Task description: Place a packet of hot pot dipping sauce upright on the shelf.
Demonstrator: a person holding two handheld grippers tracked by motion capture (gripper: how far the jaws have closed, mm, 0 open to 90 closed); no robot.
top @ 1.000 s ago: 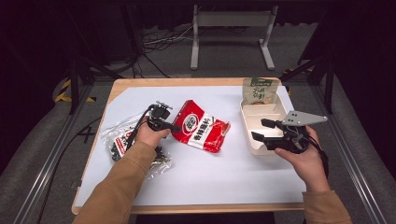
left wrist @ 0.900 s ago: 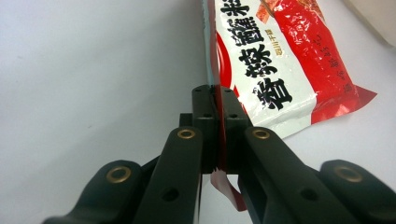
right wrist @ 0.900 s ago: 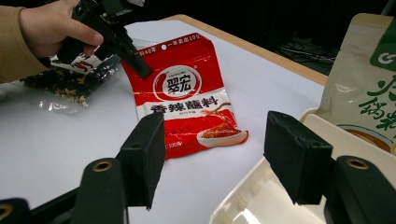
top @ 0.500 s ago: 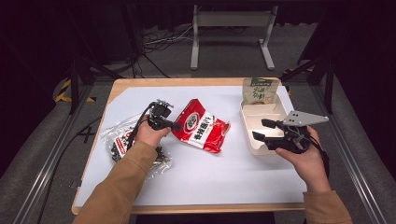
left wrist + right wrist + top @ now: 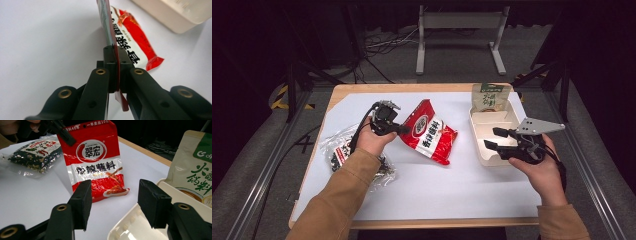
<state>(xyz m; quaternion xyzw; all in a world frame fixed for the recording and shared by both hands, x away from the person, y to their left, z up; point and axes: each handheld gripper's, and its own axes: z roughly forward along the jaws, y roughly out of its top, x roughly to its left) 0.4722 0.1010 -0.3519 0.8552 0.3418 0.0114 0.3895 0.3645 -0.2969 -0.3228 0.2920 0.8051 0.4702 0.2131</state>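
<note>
Left of centre on the table, the left gripper (image 5: 398,129) stays clamped on an edge of the red sachet (image 5: 428,131), now tilted up higher than a second ago, its far end resting down. At right, the right gripper (image 5: 493,138), empty, has just been narrowing its jaws over the cream tray (image 5: 479,118).

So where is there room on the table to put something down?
The white table is bare along the near edge, between the two forearms, and between the red packet and the tray. It is crowded at the left by the clear bag.
</note>
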